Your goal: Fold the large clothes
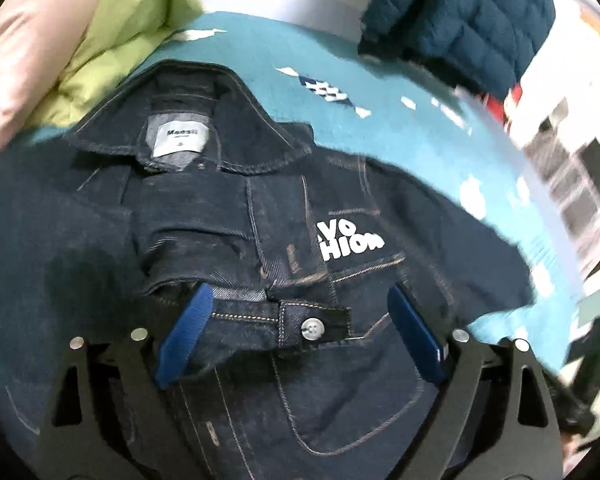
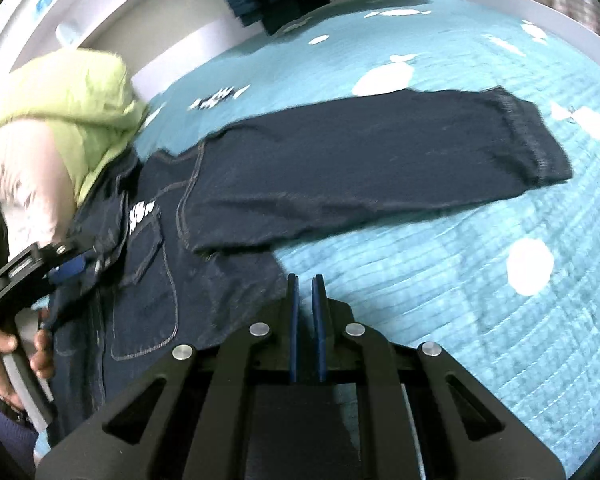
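Our left gripper has its blue fingers wide apart, with the buttoned cuff lying loose between them. Our right gripper has its fingers together, holding nothing. The denim jacket lies flat on the teal bedspread, one sleeve stretched out.

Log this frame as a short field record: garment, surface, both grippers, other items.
garment: dark denim jacket, front up, collar away from the left camera
sleeve: one sleeve spread flat to the side
surface: teal bedspread with white shapes
left gripper: jaws open, straddling the buttoned cuff, not pressing it
right gripper: jaws shut, empty, over the jacket's edge
other: green puffy jacket, navy quilted jacket
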Available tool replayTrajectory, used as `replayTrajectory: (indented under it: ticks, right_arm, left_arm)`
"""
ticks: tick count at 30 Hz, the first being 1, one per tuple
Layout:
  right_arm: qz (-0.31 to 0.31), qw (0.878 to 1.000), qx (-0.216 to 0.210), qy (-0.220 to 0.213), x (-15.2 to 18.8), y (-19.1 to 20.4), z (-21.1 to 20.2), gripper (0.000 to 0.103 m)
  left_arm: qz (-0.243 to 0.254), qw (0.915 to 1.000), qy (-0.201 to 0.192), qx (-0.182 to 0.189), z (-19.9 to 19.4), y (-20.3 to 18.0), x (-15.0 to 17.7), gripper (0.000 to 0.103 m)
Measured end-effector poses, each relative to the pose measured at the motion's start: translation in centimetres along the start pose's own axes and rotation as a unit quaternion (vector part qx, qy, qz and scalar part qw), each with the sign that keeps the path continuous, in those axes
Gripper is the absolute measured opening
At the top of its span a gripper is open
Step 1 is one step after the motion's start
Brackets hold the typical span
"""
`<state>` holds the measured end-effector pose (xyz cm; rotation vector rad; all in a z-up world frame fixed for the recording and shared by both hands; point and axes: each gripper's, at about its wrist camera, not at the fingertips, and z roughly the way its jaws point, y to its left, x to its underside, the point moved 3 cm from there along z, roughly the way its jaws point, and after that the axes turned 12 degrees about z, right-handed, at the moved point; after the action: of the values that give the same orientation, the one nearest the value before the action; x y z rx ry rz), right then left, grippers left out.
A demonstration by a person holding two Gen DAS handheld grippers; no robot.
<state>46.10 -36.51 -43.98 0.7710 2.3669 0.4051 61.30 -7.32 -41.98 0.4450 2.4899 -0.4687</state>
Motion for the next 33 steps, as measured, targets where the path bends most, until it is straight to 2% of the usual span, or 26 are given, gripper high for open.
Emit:
replayTrajectory:
  ticks: [2,4,7,8,9,10,11,12,13,16,18,21,22,25,28,29,30,33]
  right_arm:
    - [0.031,0.999,0.002,-0.014,-1.2,-1.3,-0.6,0.009]
    - [0.067,0.997,0.002,-0.026,-2.3,-2.8,-1.1,0.01]
    - [0.109,0.993,0.006,-0.049,-4.2,-4.7,-1.7,0.021]
    - [0.118,0.992,0.005,-0.054,-4.5,-5.1,-1.8,0.026]
    - [0.137,0.989,0.0,-0.062,-5.2,-5.9,-2.1,0.03]
    - [0.149,0.987,-0.002,-0.068,-5.5,-6.3,-2.3,0.033]
    - [0.162,0.984,-0.002,-0.074,-5.8,-6.9,-2.5,0.038]
    - [0.18,0.98,0.003,-0.079,-6.2,-7.7,-2.5,0.039]
    - [0.201,0.976,0.009,-0.082,-6.4,-8.5,-2.5,0.04]
    - [0.257,0.961,0.027,-0.096,-6.9,-11.2,-2.7,0.04]
    - [0.292,0.95,0.03,-0.105,-7.2,-12.7,-2.7,0.04]
    - [0.346,0.932,0.035,-0.102,-7.5,-14.7,-2.4,0.04]
    - [0.354,0.929,0.029,-0.103,-7.7,-15.0,-2.2,0.04]
    - [0.366,0.926,0.015,-0.091,-8.5,-15.6,-0.7,0.04]
    - [0.371,0.923,0.006,-0.101,-9.3,-15.8,0.0,0.04]
    - [0.368,0.924,0.004,-0.105,-9.5,-15.7,-0.1,0.036]
    - [0.361,0.927,-0.006,-0.105,-9.9,-15.4,-0.1,0.021]
    - [0.33,0.936,-0.034,-0.119,-10.6,-13.5,-1.5,0.015]
  left_arm:
    - [0.004,1.0,-0.003,-0.001,-0.3,-0.6,-0.4,0.089]
    - [0.048,0.9986,-0.012,-0.019,-0.1,-2.7,-0.8,0.089]
    - [0.105,0.9932,-0.03,-0.04,0.4,-6.1,-0.9,0.088]
    - [0.124,0.9905,-0.028,-0.052,1.1,-7.2,-1.0,0.085]
    - [0.135,0.9894,-0.019,-0.049,1.9,-8.1,-1.1,0.082]
    - [0.146,0.9888,-0.006,-0.034,2.9,-9.1,-1.1,0.073]
    - [0.151,0.9881,-0.002,-0.028,3.6,-9.6,-1.1,0.069]
    - [0.158,0.9871,0.002,-0.025,4.2,-10.2,-1.0,0.068]
    - [0.166,0.9857,0.007,-0.027,4.9,-10.9,-1.0,0.063]
    - [0.183,0.9823,0.031,-0.027,6.9,-11.8,-0.2,0.055]
    - [0.201,0.9778,0.044,-0.042,8.1,-12.2,0.4,0.055]
    - [0.205,0.9756,0.065,-0.043,9.5,-12.0,0.9,0.055]
    - [0.205,0.9756,0.066,-0.041,9.8,-11.8,0.9,0.055]
    - [0.207,0.9754,0.065,-0.042,9.9,-11.9,1.0,0.055]
    - [0.207,0.9752,0.064,-0.042,9.9,-11.9,1.1,0.055]
    - [0.207,0.9753,0.065,-0.042,9.9,-11.8,1.0,0.055]
    - [0.207,0.9752,0.066,-0.042,9.9,-11.8,1.0,0.055]
    - [0.205,0.9756,0.07,-0.038,9.9,-11.7,1.0,0.055]
